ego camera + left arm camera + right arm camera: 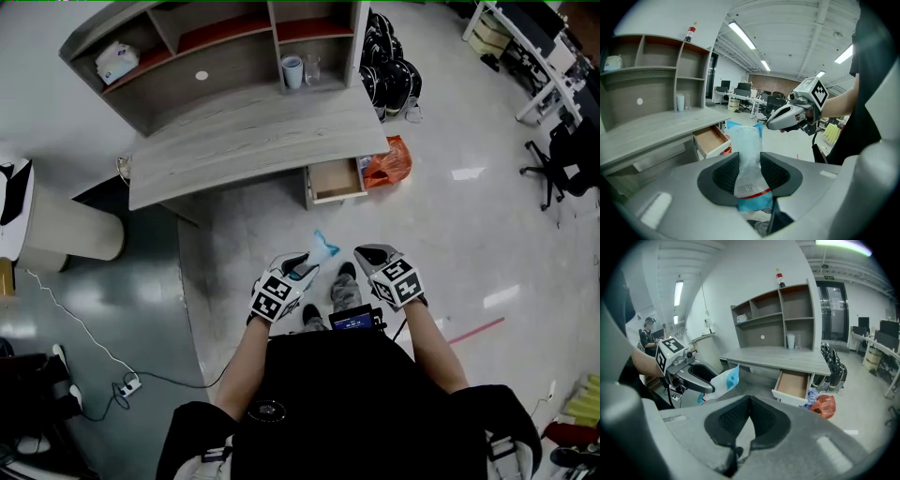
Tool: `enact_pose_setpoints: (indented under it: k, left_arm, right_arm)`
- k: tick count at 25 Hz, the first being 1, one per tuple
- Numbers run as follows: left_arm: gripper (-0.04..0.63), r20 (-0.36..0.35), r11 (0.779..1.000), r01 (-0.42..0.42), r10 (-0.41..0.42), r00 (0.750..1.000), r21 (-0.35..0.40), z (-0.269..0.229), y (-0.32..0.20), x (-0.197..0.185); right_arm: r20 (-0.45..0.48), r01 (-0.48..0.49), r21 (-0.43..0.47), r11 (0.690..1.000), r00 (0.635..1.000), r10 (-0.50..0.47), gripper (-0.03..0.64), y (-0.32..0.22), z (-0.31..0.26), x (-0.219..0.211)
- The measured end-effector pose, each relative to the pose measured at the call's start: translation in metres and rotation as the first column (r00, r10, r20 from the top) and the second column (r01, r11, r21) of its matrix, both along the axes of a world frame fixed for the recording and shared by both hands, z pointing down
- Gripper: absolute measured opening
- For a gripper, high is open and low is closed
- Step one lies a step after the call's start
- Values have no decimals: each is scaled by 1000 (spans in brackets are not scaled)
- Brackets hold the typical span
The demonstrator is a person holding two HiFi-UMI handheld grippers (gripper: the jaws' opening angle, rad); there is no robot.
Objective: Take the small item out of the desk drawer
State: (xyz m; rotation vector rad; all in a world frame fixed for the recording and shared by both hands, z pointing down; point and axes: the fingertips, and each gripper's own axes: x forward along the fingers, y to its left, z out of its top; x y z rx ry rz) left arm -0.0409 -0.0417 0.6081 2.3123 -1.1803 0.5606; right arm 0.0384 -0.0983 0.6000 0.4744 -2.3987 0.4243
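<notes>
Holding the small blue-and-white packet [746, 145] above the floor at the centre of the head view, we have the left hand-held gripper [302, 272] clamped on its lower part, a pad pressing each side. Our right hand-held gripper [373, 255] hovers just right of it, jaws together and empty. The drawer [336, 178] stands open under the worktop [244, 141] at upper middle, well apart from the packet.

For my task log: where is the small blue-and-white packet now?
In the head view the blue-and-white plastic packet is clamped in the left tongs, near centre, short of the open desk drawer.
</notes>
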Motion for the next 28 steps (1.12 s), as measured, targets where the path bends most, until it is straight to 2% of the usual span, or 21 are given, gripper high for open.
enact_pose_setpoints:
  k: [8, 18, 28]
  left_arm:
    - [146, 13, 1000, 2, -2, 1000, 27, -1, 16, -1]
    - [146, -7, 998, 34, -33, 999, 59, -13, 13, -7]
    - [146, -12, 998, 30, -29, 1000, 63, -13, 14, -8]
  right_arm:
    - [-3, -19, 44, 999, 1000, 19, 3, 22, -4, -1]
    - [-1, -39, 90, 995, 999, 39, 3, 21, -18, -8]
    - [-10, -55, 109, 992, 998, 56, 3, 20, -18, -11]
